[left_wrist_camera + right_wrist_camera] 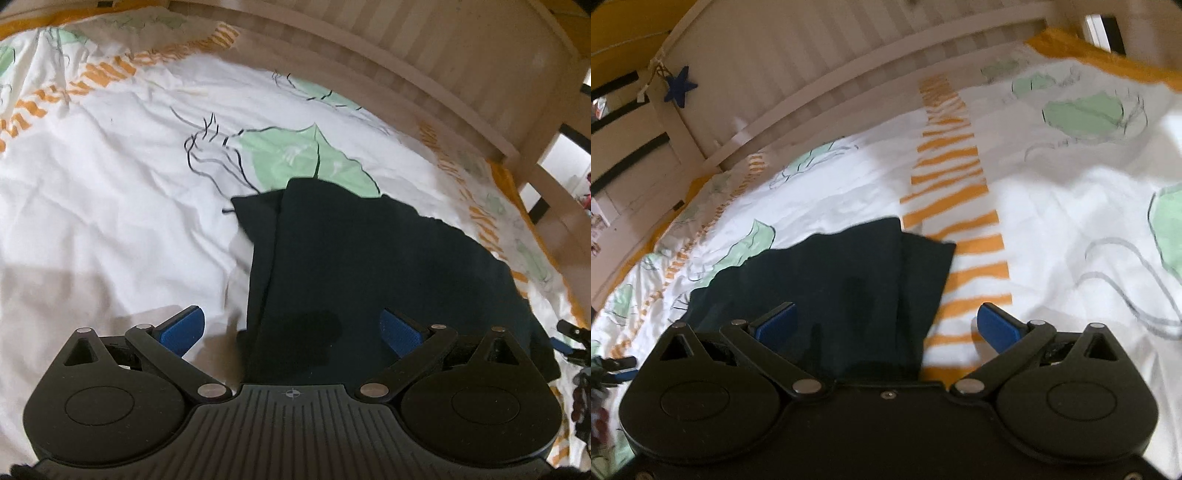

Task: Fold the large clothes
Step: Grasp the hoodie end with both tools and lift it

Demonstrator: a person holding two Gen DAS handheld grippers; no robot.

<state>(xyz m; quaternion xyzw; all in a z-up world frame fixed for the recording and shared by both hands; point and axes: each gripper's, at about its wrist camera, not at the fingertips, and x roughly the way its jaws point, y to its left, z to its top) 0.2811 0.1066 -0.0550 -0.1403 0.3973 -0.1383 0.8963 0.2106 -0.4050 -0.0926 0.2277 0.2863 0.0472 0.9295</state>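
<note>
Both grippers, L (291,328) & R (886,325), jaws wide apart, angled downward.

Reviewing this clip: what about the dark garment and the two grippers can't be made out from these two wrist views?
- Dark garment: near edge hidden behind the left gripper body in the left wrist view, and behind the right gripper body in the right wrist view.
- Garment type and fold count: fabric too dark, both views motion-blurred.
- Contact: whether the open fingers touch the cloth cannot be told.

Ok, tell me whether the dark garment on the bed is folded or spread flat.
Folded, at least partly: the dark garment shows overlapping layers with a lengthwise fold edge, lying narrow on the bedsheet.
</note>
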